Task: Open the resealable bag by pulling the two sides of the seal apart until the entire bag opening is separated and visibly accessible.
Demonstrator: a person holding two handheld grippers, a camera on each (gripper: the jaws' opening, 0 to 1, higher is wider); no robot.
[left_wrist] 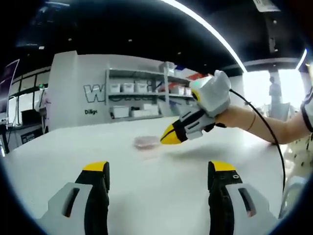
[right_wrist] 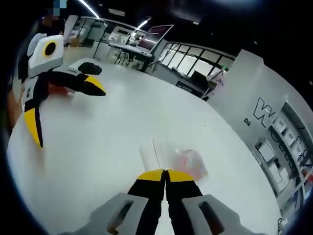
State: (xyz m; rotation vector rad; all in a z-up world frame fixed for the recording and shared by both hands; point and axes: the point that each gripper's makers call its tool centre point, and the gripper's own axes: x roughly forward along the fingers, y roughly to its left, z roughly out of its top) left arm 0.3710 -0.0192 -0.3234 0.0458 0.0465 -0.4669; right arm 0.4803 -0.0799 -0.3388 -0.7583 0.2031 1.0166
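A small clear resealable bag (right_wrist: pixel 185 159) with pink contents lies flat on the white table (right_wrist: pixel 98 147); its seal strip (right_wrist: pixel 148 154) faces my right gripper. My right gripper (right_wrist: pixel 165 173) is shut, its yellow tips just short of the bag, with nothing seen between them. In the left gripper view the same bag (left_wrist: pixel 145 142) lies mid-table, and the right gripper (left_wrist: pixel 170 135) comes in from the right with its tips close beside the bag. My left gripper (left_wrist: pixel 159 169) stands wide open, well back from the bag. It also appears as the left gripper (right_wrist: pixel 63 106), jaws spread.
A person's arm (left_wrist: pixel 254 120) holds the right gripper, with a black cable trailing from it. A white counter wall with shelves of boxes (left_wrist: pixel 134 95) stands beyond the table (left_wrist: pixel 73 147). Desks and monitors (right_wrist: pixel 146 41) lie past the table's far side.
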